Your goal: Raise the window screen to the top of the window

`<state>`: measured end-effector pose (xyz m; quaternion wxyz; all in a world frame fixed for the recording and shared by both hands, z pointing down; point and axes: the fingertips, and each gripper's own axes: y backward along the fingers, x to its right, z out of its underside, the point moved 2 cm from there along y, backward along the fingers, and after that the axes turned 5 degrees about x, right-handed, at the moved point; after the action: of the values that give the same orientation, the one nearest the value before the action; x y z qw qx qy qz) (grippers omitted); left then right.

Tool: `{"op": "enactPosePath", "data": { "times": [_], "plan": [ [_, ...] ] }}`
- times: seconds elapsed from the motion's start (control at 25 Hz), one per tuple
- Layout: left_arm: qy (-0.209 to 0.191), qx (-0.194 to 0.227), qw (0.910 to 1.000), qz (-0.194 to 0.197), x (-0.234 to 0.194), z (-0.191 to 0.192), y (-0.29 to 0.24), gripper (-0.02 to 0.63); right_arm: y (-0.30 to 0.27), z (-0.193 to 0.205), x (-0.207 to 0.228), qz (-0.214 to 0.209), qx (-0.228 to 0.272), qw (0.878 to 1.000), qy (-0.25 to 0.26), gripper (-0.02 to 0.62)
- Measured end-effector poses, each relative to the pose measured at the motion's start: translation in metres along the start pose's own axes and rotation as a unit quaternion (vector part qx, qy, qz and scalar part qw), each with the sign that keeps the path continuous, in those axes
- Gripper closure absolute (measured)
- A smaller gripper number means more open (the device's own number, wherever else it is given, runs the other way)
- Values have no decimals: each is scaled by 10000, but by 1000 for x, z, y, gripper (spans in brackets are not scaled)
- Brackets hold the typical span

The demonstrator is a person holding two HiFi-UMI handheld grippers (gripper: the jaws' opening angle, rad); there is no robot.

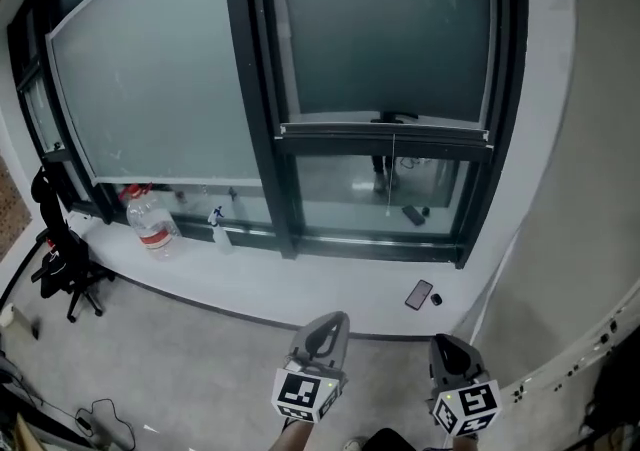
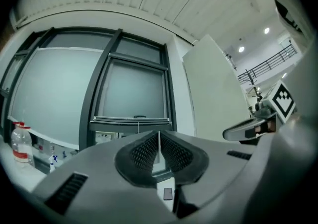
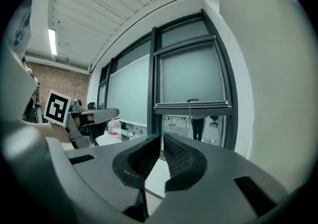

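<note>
The window screen (image 1: 385,29) covers the upper part of the right window. Its bottom bar (image 1: 385,129) with a small dark handle (image 1: 397,118) sits about two thirds of the way down, and a thin cord (image 1: 392,179) hangs below it. Clear glass shows under the bar. My left gripper (image 1: 330,324) and right gripper (image 1: 448,347) are low in the head view, well short of the window, both shut on nothing. The left gripper view shows the shut jaws (image 2: 159,136) below the bar (image 2: 131,119). In the right gripper view the jaws (image 3: 162,138) are shut too, with the bar (image 3: 191,105) ahead.
A white sill (image 1: 300,284) runs under the windows, with a water bottle (image 1: 152,222), a small spray bottle (image 1: 218,224) and a phone (image 1: 419,294) on it. A black chair (image 1: 62,259) stands at the left. A white wall (image 1: 590,189) closes the right side.
</note>
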<state>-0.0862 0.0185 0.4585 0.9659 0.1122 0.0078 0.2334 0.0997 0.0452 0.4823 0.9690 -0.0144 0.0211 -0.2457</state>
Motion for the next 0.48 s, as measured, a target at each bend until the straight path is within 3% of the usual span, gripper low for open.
{"op": "enactPosePath", "data": {
  "times": [0.24, 0.48],
  "plan": [
    [-7, -205, 9998, -27, -47, 46, -96, 603, -105, 12, 60, -56, -20, 9999, 138, 589],
    [-376, -139, 9992, -31, -109, 68, -240, 603, -236, 7, 157, -45, -49, 9994, 353, 589]
  ]
}}
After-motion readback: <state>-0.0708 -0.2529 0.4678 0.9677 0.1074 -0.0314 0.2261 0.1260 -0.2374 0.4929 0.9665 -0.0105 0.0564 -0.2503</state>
